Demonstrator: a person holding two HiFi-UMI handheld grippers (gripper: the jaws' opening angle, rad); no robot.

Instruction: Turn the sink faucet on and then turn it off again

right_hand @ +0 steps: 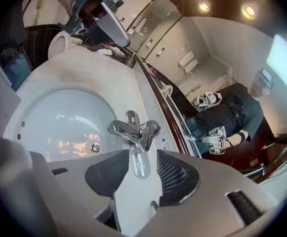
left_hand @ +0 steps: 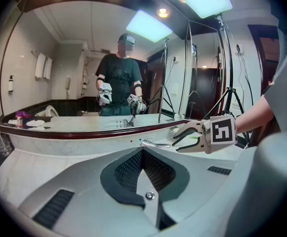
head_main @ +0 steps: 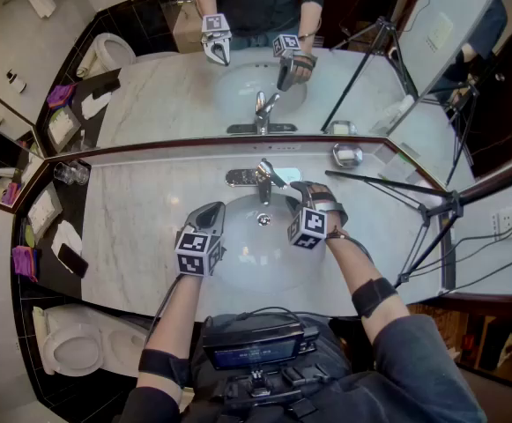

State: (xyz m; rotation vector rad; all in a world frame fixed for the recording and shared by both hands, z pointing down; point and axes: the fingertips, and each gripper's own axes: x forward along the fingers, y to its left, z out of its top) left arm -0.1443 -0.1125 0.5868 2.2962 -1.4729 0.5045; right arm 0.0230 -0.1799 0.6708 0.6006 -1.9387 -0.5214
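Observation:
The chrome faucet (head_main: 263, 181) stands at the back of the white sink basin (head_main: 248, 256), with its lever handle (right_hand: 139, 161) pointing out over the bowl. My right gripper (head_main: 293, 189) reaches the faucet from the right. In the right gripper view it (right_hand: 141, 152) is open, and the lever lies between the two jaws with a gap on each side. My left gripper (head_main: 210, 211) hovers over the left rim of the basin, shut and empty. In the left gripper view its jaws (left_hand: 142, 152) are closed together, and the right gripper (left_hand: 202, 137) shows beyond them by the lever (left_hand: 155, 143).
A wall mirror (head_main: 238, 77) rises just behind the marble counter (head_main: 141, 227). Glass tumblers (head_main: 70, 173) stand at the back left and a small metal dish (head_main: 347, 155) at the back right. A tripod (head_main: 432, 210) stands right of the counter. A toilet (head_main: 75, 346) is at the lower left.

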